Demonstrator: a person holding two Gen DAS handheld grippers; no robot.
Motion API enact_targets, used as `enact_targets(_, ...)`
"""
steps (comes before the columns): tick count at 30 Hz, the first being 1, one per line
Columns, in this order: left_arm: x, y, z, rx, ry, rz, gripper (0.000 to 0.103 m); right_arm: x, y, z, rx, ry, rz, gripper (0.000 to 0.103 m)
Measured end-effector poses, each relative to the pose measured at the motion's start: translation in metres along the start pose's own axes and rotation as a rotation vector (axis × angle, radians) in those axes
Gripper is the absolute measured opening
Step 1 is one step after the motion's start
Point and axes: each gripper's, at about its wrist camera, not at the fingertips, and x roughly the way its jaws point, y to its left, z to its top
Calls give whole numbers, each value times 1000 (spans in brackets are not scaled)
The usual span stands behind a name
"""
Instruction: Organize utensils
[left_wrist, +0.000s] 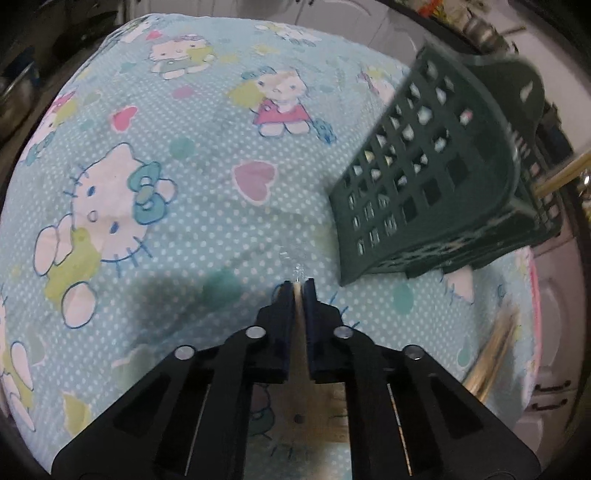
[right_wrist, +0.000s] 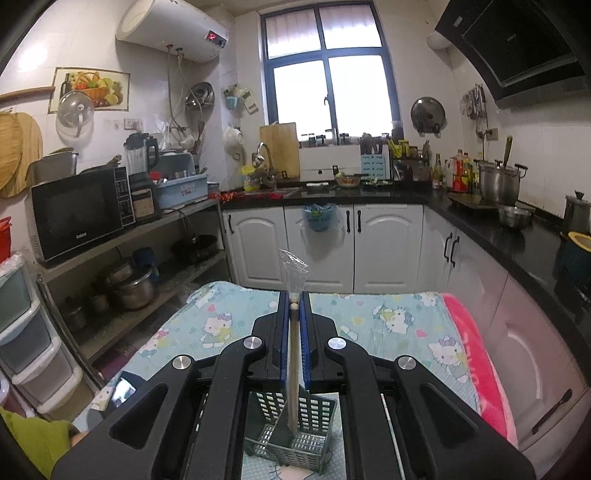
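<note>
R gripper (right_wrist: 294, 295) clamped on wrapped chopsticks (right_wrist: 294, 354), basket (right_wrist: 295, 435) below, L gripper (left_wrist: 298, 286) closed.

One green basket (left_wrist: 436, 177), two wrapped chopstick pairs (right_wrist: 294, 354).

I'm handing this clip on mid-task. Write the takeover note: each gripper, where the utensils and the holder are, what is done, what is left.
Left gripper: shut on a plastic-wrapped utensil lying on the cartoon-print cloth.
Right gripper: shut on wrapped chopsticks, upright, lower ends over the green slotted holder.
Holder stands on the cloth, to the right in the left view.
Done: no utensil visibly left in the holder yet.
Left: drop the chopsticks in, then lift and add the left one.
</note>
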Motion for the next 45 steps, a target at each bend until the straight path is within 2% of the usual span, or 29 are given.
enact_targets(3,-26,12,1,-18,-57,-37,2,11,-2,-7,0,13,-4,6)
enact_targets(8,-90,13,8,-23,-209,-126,2,30,-5,-22,9,45,-6,6)
enact_targets(12,-150,1,17,-16,-362,-193,2,39,-4,-31,25,67,1,6)
enact_targets(17,-204,-28,38,0,-515,-285,2,46,-2,-38,47,86,9,6)
enact_targets(19,-220,-40,49,14,-579,-298,2,48,-3,-38,47,90,15,6)
enact_targets(21,-231,-51,63,31,-645,-281,2,51,-3,-39,50,100,14,6)
enact_targets(27,-220,-69,87,15,-757,-206,2,60,-7,-46,76,131,27,6)
enact_targets(31,-197,-78,94,34,-775,-144,2,66,-12,-52,106,157,17,6)
enact_targets(37,-164,-79,85,61,-794,-72,2,69,-17,-61,125,181,4,7)
enact_targets(39,-155,-77,83,65,-790,-61,2,68,-19,-61,126,184,-4,13)
enact_targets(40,-151,-76,82,65,-785,-59,2,68,-20,-61,130,188,-5,23)
enact_targets(41,-149,-75,81,62,-780,-56,2,67,-21,-61,138,189,-7,29)
enact_targets(45,-143,-70,77,58,-755,-59,2,61,-24,-62,144,189,-15,33)
